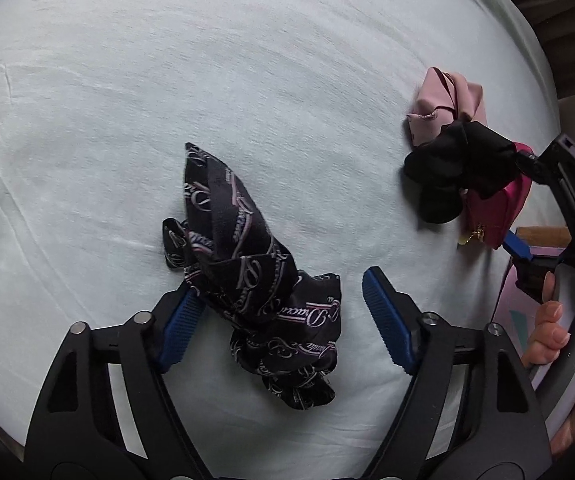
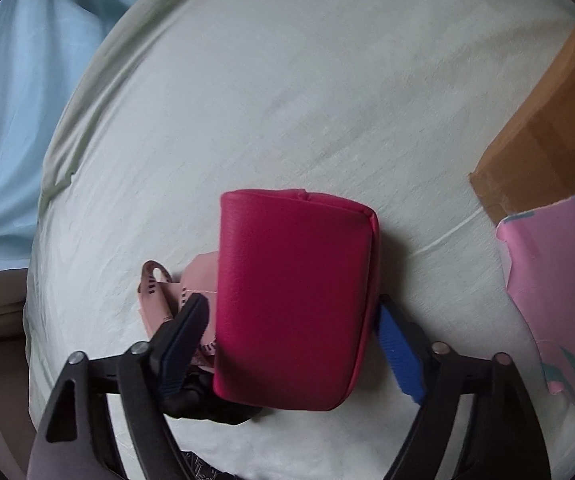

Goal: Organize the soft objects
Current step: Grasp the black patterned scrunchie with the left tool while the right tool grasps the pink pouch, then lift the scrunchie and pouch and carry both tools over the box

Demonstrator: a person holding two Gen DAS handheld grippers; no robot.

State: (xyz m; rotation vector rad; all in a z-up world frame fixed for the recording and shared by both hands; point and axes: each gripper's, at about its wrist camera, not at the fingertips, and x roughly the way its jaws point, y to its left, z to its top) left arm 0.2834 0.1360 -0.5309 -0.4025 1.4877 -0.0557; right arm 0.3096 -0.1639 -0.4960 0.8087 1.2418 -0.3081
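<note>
Left wrist view: left gripper (image 1: pixel 283 312) down over black patterned scarf (image 1: pixel 255 280) crumpled on pale bed sheet (image 1: pixel 167 80), jaws apart, left pad touching fabric, right pad clear. Pink cloth (image 1: pixel 443 108), black cloth (image 1: pixel 455 168) heaped further right. Right wrist view: right gripper (image 2: pixel 295 344) straddles magenta pouch (image 2: pixel 291 300) on sheet; both pads against its sides, clamped. Cardboard box (image 2: pixel 547 140) and pink sheet (image 2: pixel 559 280) at right.

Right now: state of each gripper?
Left gripper: open, jaws astride the black patterned scarf, right pad clear of it.
Right gripper: around the red pouch; whether the pads press on it cannot be told.
</note>
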